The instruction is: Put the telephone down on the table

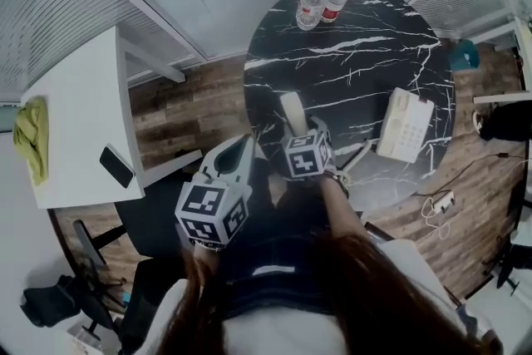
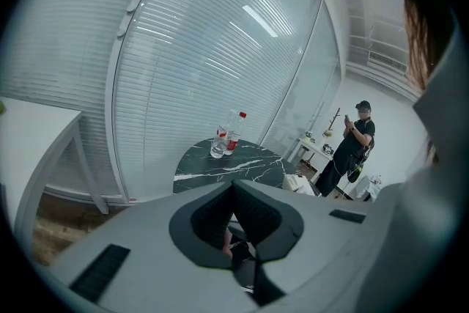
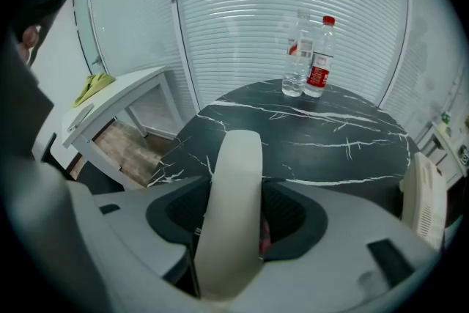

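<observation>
The right tongs [image 1: 301, 133] are clamping the cream plastic telephone handset [image 3: 233, 187] across its narrow middle, so both ends are sticking out free and the piece is sitting balanced between the dark pads. The handset is hanging in the air over the near edge of the black marble-patterned round counter [image 1: 357, 54], not touching it. Gripping at the waist is leaving the long underside clear, which should let it go down flat.

The left tongs [image 2: 234, 190] are closed tip to tip with nothing between them. They are hanging low beside the person's body, off the counter, and are probably being held back out of the way.

The cream push-button telephone base [image 1: 405, 125] is lying on the counter's right side, well apart from the handset. A pale cord [image 1: 359, 154] seems to be running between the two, though it is too thin to be sure. If so, it would be limiting how far the handset can travel.

Two clear plastic water bottles [image 1: 324, 0] are standing at the far rim, clear of the bare marble nearest the handset.
</observation>
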{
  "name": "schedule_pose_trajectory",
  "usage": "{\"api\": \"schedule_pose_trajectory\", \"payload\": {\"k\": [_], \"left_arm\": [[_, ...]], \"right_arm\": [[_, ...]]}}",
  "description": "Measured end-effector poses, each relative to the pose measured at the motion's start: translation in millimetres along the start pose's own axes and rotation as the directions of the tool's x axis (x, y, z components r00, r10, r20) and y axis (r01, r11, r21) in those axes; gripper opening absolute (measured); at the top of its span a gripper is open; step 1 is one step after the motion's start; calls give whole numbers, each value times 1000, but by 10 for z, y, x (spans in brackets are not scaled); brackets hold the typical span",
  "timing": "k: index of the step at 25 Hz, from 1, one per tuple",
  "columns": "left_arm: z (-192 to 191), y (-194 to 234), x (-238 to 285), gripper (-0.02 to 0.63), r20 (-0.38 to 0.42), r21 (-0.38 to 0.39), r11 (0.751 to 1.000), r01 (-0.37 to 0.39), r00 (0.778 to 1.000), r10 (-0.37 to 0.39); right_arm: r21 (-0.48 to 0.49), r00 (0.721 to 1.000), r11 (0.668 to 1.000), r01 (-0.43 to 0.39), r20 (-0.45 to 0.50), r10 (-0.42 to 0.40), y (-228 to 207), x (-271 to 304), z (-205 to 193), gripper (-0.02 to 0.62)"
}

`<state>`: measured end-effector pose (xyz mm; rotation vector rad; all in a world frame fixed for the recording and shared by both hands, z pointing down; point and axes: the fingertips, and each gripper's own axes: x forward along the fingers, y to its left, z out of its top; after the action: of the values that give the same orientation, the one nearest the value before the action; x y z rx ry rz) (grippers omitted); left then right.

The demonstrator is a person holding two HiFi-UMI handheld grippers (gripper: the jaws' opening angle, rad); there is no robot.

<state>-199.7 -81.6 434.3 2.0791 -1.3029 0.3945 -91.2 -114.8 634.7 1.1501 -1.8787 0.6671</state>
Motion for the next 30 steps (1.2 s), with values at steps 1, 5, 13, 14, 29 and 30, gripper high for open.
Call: {"api": "schedule_pose_trajectory", "payload": {"k": [1, 5, 13, 14, 29, 30], "left_arm": [[-9, -6, -11, 0, 2, -2, 1000, -3, 1000, 3], [-43, -44, -47, 0, 13, -10, 1000, -7, 1000, 7], [-64, -159, -111, 0, 38, -15, 1000, -16, 999, 16], [-67, -179, -110, 0, 40, -15, 1000, -17, 999, 17], [-163, -890, 0, 0, 41, 60, 998, 9, 999, -12], [-165, -948, 11, 0, 41, 67, 998, 12, 999, -15]], "right_arm": [[-5, 1000, 1000, -1, 0, 1, 2, -9, -3, 235], [-25, 1000, 1000, 6, 3, -6, -12, -69, -20, 235], [-26, 1000, 1000, -15, 25, 15, -9, -215, -38, 235], [-27, 999, 999, -18, 29, 18, -12, -235, -39, 235], [-36, 990, 999, -36, 136, 40, -308, -662, -114, 235], [-31, 989, 999, -34, 140, 38, -347, -688, -136, 235]]}}
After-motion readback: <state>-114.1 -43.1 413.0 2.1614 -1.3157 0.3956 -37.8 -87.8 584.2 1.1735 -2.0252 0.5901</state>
